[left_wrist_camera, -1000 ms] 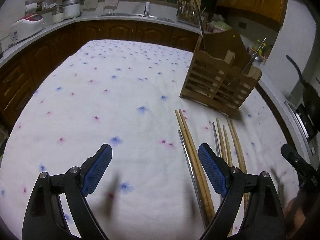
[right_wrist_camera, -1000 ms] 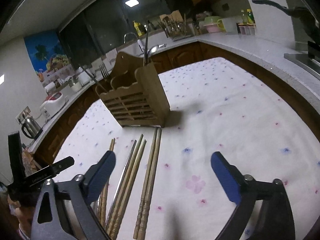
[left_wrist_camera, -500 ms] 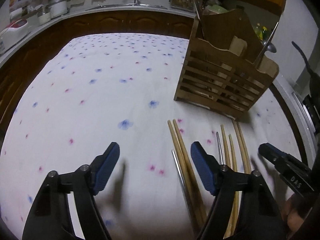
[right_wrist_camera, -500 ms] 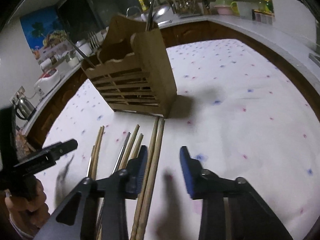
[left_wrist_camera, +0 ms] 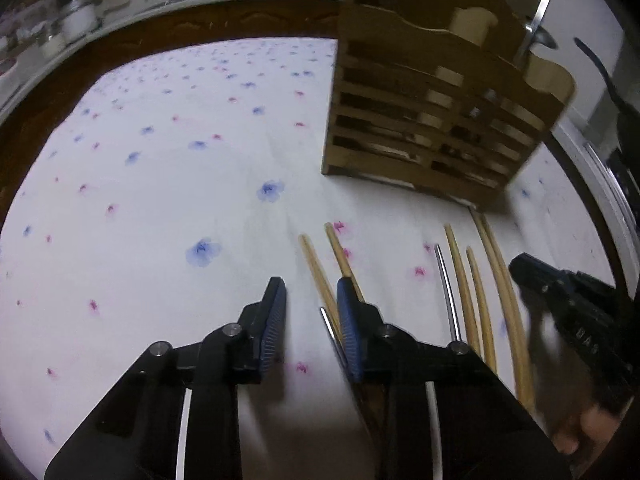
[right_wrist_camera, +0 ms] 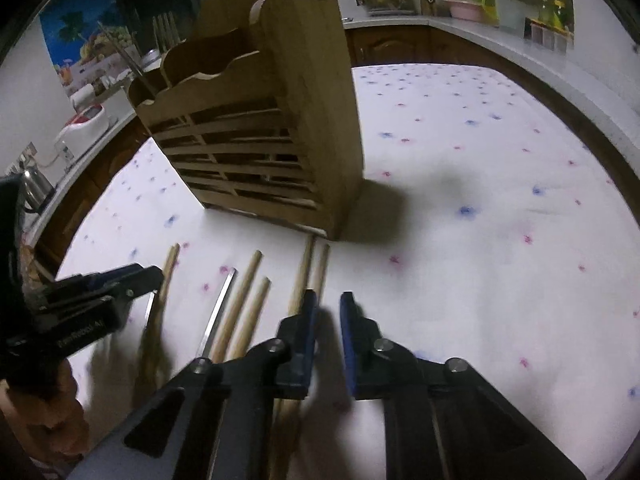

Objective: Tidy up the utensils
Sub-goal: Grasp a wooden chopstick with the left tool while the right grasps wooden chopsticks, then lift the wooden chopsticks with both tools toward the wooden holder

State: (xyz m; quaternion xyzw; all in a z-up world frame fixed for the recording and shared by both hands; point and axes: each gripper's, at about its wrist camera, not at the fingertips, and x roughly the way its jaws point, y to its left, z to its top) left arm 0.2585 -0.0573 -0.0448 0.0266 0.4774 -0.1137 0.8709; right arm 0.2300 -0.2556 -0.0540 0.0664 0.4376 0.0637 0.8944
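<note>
From my left wrist camera, my left tool [left_wrist_camera: 308,312] hovers low over the counter [left_wrist_camera: 160,200], its blue pads narrowly apart with nothing between them. The right pad sits just over a pair of pale wooden chopsticks [left_wrist_camera: 320,268], with a metal chopstick [left_wrist_camera: 329,326] beside them. Further right lie another metal chopstick [left_wrist_camera: 446,284], two more wooden ones [left_wrist_camera: 464,280] and a longer wooden pair [left_wrist_camera: 500,276], all in rough parallel on the white cloth with blue and pink flowers. Just beyond their tips stands the slatted wooden utensil holder [left_wrist_camera: 420,128]. My right tool [left_wrist_camera: 560,300] shows at the edge; white lettering on it is too blurred to read.

From my right wrist camera, my right tool [right_wrist_camera: 328,320] has its pads close together with a slim gap, gripping nothing; the left pad overlaps the long wooden pair [right_wrist_camera: 308,272]. The holder [right_wrist_camera: 260,132] stands upright just past them. On my left tool [right_wrist_camera: 100,292], faint print seems to read "FastRobot-AI", though I cannot be sure.
</note>
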